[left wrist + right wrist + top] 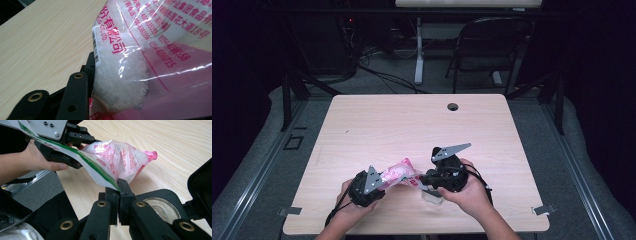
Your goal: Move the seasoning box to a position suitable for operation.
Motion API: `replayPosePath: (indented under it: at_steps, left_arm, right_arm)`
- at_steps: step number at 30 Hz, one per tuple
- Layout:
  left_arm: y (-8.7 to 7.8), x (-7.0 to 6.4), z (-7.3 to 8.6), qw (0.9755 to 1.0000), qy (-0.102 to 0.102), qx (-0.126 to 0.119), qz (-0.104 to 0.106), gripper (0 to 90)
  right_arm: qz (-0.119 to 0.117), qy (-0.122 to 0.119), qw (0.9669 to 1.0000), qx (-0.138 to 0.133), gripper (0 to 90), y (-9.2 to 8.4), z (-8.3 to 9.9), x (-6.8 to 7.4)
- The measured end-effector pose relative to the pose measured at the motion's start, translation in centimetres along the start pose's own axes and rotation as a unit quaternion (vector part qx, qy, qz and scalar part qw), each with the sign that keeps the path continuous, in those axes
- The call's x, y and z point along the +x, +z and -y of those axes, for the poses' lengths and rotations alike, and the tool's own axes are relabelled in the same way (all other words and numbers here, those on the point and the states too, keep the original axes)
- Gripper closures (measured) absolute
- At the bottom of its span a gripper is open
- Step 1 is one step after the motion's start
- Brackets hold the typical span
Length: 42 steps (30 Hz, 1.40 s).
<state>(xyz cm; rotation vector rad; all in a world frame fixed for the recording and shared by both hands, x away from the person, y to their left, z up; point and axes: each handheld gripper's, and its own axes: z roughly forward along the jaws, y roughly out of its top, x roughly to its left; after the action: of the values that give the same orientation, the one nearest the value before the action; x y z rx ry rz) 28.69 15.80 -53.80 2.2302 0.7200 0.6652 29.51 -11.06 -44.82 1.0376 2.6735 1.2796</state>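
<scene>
**Plastic bag vs. wood table, how the surfaces look**

The clear glossy plastic bag with pink print (pixel 155 50) is shiny, crinkly film catching streaks of light, and the white grainy crystals (pixel 122 82) inside look coarse and sugary. Under it, the pale wood-grain table top (pixel 45 42) is smooth with a soft satin sheen. At the bottom of the right gripper view, the right gripper (pixel 119 185) has matt black plastic jaws with brass-looking rivets. Upper left there, the left gripper (pixel 72 137) carries a dull grey metal plate. A clear glass-like round lid (pixel 162 208) sits lower right.

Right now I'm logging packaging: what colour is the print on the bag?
Pink-red print on the clear bag, best in the left gripper view.
</scene>
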Motion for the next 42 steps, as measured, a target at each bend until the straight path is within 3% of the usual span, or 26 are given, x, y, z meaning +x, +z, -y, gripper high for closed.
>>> replayPosePath:
  at_steps: [7,16,23,35,42]
  left_arm:
    - [0.6,0.1,-0.1,1.0000,0.003,0.002,-0.001,65.2]
    - [1.0,0.4,-0.8,0.9996,0.021,0.008,-0.016,65.3]
    - [1.0,0.5,-1.8,0.9989,0.038,0.010,-0.026,65.4]
    - [1.4,0.1,-2.7,0.9938,0.083,0.017,-0.071,65.5]
    - [1.6,-0.3,-2.8,0.9897,0.106,0.018,-0.095,65.6]
  right_arm:
    - [0.001,0.007,1.0000,0.005,89.1,0.3,-0.1,-0.6]
    - [0.005,0.009,0.9996,0.025,89.3,0.4,-0.4,-1.3]
    - [0.008,0.014,0.9996,0.025,89.4,-0.1,-0.7,-1.8]
    - [0.018,0.011,0.9997,0.013,89.6,0.0,0.1,-2.5]
    - [0.028,0.000,0.9996,0.004,90.0,0.2,0.8,-2.6]
